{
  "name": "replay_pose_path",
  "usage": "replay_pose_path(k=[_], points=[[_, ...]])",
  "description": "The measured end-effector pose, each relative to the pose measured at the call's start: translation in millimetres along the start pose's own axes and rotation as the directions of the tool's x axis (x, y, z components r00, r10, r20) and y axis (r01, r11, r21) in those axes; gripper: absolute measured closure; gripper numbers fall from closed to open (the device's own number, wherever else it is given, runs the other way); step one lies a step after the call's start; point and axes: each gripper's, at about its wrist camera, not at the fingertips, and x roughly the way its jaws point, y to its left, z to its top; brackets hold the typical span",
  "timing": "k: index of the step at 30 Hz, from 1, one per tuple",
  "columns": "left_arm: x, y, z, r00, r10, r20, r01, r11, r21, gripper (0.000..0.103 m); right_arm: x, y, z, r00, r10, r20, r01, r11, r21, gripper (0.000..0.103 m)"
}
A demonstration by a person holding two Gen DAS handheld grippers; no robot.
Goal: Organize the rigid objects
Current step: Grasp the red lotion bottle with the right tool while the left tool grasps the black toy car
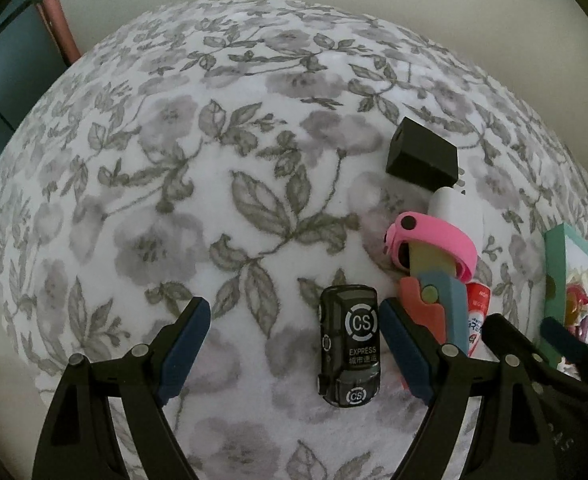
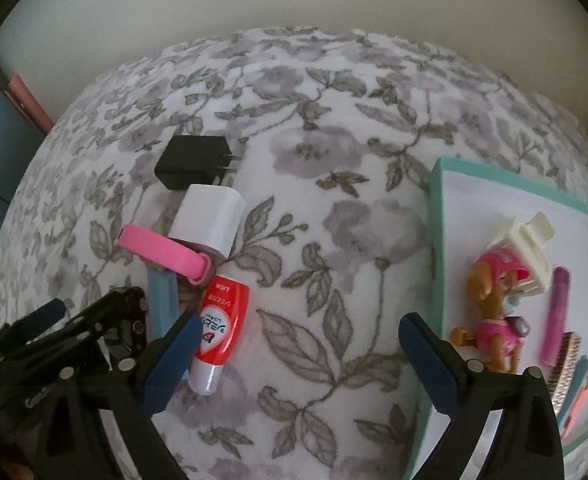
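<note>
Both claws hang spread over the grey-flowered white blanket [image 1: 174, 184], pinching nothing. Right gripper [image 2: 295, 360] has the teal-rimmed white tray [image 2: 437, 216] beside its right finger and the red-and-white tube [image 2: 218, 328], cap toward the camera, beside its left. Left gripper [image 1: 294, 344] frames the black toy van [image 1: 349, 344], lengthwise along its fingers, nearer the right one.

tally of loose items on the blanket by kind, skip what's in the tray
Chargers: 2, black charger and white charger
Toy car: 1
Pink band: 1
Toothpaste tube: 1
Folding toy, blue and coral: 1
Total: 6
</note>
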Motion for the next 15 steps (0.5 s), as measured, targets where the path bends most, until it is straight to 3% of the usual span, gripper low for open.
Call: replay_pose_path(k=[5,9,15], points=[[-2,12,1,1.0,-0.021,0.011,0.021,0.999,-0.041,0.016,8,3,1,0.999,0.04,-0.009,-0.04,0.999,0.016,0.005],[-5,21,3,1.0,-0.021,0.022,0.022,0.997,-0.068,0.016,14,14,0,1.0,0.023,-0.018,-0.023,0.999,-0.025,0.006],[-3,13,2,1.0,-0.03,0.01,0.03,0.999,-0.036,0.016,16,25,-4,1.0,0.002,-0.027,-0.004,0.997,-0.082,0.015]])
